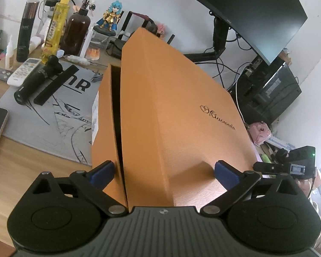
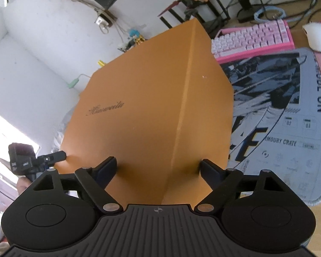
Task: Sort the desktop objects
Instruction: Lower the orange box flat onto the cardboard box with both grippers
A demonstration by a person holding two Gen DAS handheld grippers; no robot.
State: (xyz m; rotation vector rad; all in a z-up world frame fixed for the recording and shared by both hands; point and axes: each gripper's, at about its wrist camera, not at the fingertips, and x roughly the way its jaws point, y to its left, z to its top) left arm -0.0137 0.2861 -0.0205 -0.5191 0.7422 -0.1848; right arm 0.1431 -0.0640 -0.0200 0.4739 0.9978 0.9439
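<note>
A large orange cardboard box [image 1: 173, 111] with a script logo fills the middle of the left wrist view and is held tilted above the desk. Its lid stands slightly apart from its base along a dark gap. My left gripper [image 1: 164, 173] clamps one end of the box between its blue pads. The same box [image 2: 152, 111] fills the right wrist view. My right gripper [image 2: 158, 169] clamps the opposite end between its dark pads. Each gripper shows at the far end of the box in the other's view.
A grey printed desk mat [image 1: 53, 115] lies under the box. Bottles, a figurine [image 1: 110, 19], a remote [image 1: 24, 70] and a black cylinder [image 1: 35, 81] crowd the back left. A monitor [image 1: 246, 6] hangs above. A pink keyboard [image 2: 252, 40] and white mouse [image 2: 316, 36] sit on the right.
</note>
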